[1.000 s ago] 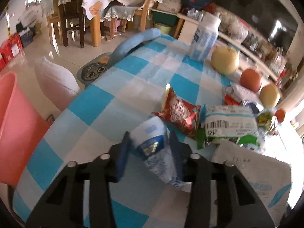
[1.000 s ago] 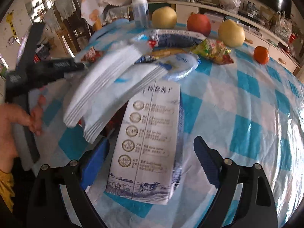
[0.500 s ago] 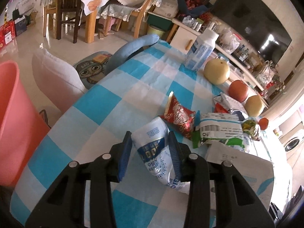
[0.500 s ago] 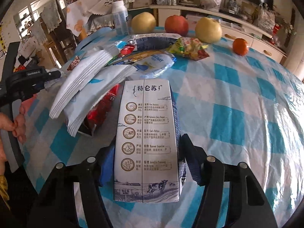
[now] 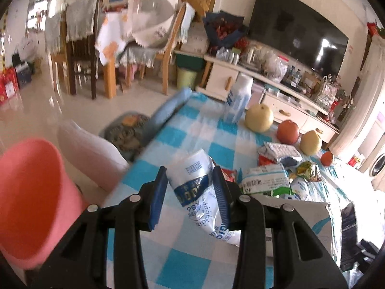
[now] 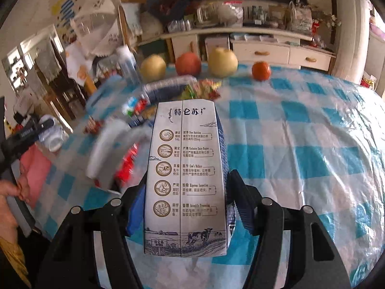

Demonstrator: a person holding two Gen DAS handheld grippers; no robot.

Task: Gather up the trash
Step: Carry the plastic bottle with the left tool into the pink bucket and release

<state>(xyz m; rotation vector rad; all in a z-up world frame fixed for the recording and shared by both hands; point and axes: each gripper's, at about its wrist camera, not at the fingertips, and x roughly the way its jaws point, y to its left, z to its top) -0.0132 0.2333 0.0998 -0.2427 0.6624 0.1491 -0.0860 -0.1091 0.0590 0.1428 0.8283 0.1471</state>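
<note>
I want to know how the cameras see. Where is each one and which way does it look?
Left wrist: sits on the left gripper, facing across the blue-checked tablecloth toward the pink plastic bin; its fingers clamp a crumpled white-and-blue wrapper.
Right wrist: sits on the right gripper, facing the fruit; its fingers clamp a white milk carton; the left hand shows.
Shared: the red apple.

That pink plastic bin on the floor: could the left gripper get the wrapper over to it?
Probably yes. The left gripper holds the crinkled white-and-blue wrapper, and the pink plastic bin stands open beside the table with nothing between them.
</note>
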